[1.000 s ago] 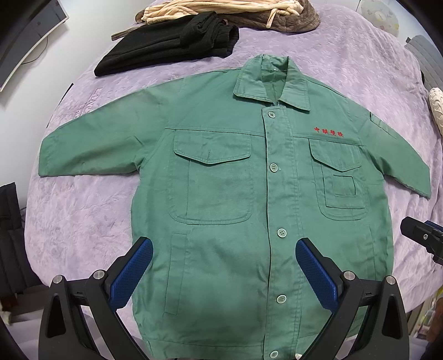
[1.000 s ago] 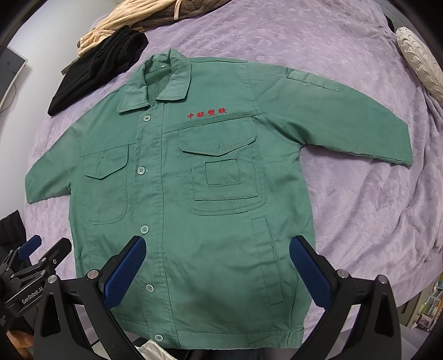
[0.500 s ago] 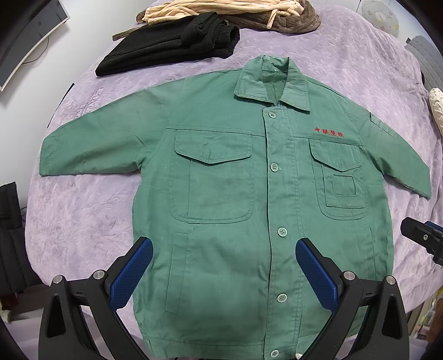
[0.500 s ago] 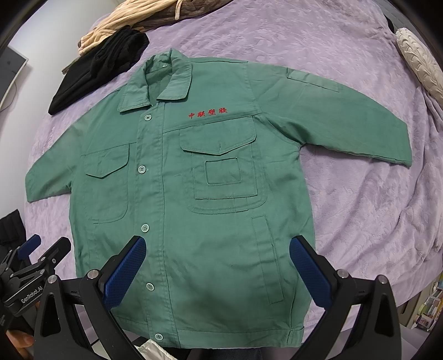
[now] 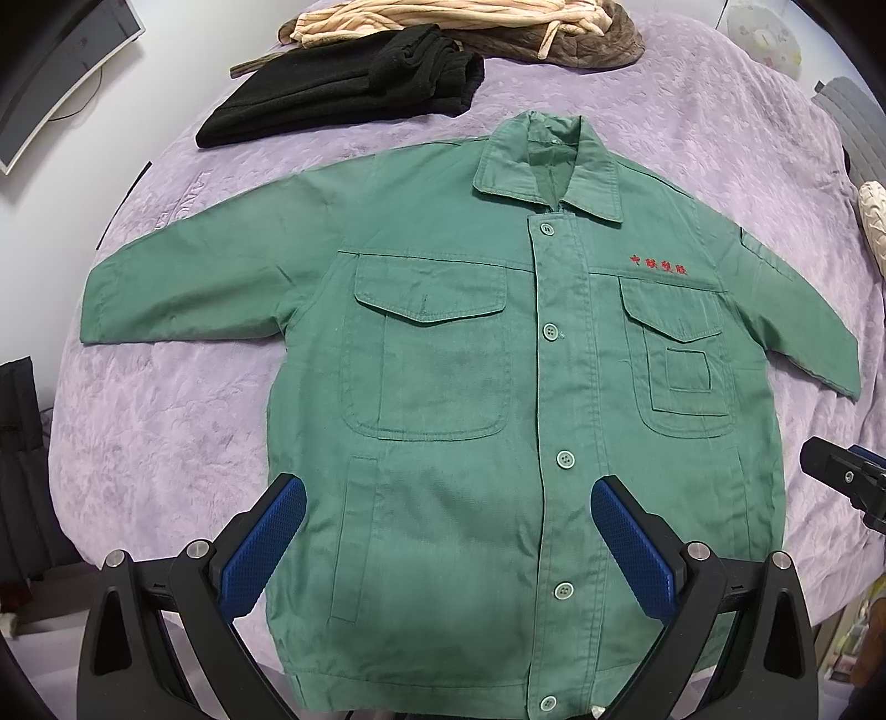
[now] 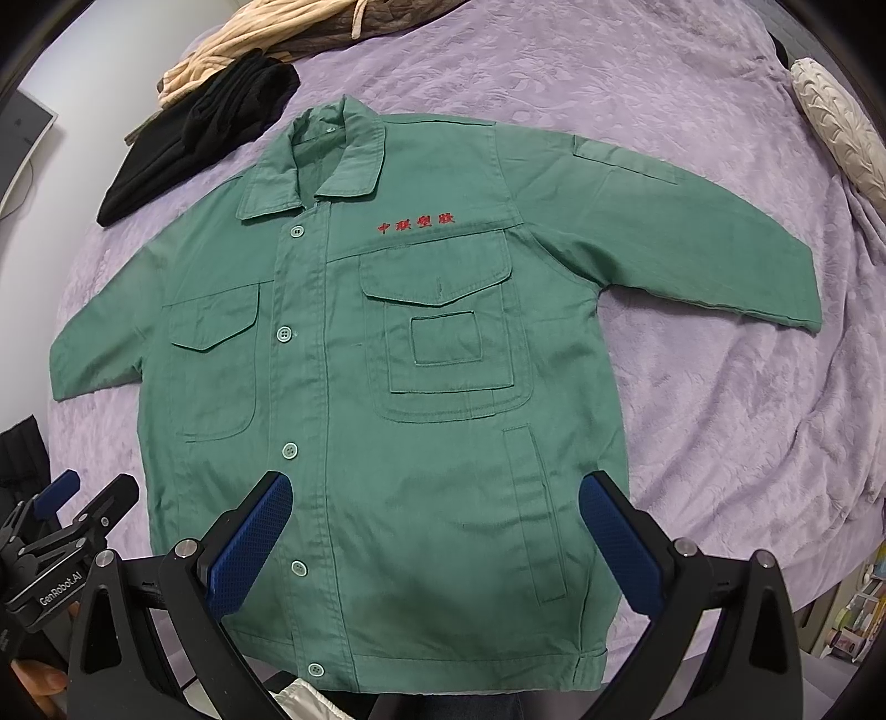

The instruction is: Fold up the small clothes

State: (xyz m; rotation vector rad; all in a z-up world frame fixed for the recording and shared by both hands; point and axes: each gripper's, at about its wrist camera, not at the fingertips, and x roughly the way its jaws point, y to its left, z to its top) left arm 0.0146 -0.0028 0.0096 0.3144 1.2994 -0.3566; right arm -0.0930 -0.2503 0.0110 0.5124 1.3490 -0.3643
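A small green button-up jacket (image 5: 459, 376) (image 6: 421, 399) with red embroidered characters lies flat and face up on a purple bedspread (image 5: 166, 421) (image 6: 720, 399), both sleeves spread outward. My left gripper (image 5: 448, 498) hovers open above the jacket's lower hem, with nothing between its blue pads. Over the lower right part of the jacket, my right gripper (image 6: 437, 493) is likewise open and holds nothing. The right gripper's black body (image 5: 847, 482) shows at the right edge of the left wrist view, and the left gripper's body (image 6: 61, 543) at the lower left of the right wrist view.
A folded black garment (image 5: 343, 88) (image 6: 194, 133) and a beige and brown pile (image 5: 470, 27) (image 6: 266, 61) lie beyond the collar. A cream cushion (image 6: 841, 127) sits at the far right. A monitor (image 5: 50, 72) stands left of the bed.
Both cameras have drifted very slightly; the jacket sits a touch lower in the left wrist view. Jacket and grippers are otherwise unchanged.
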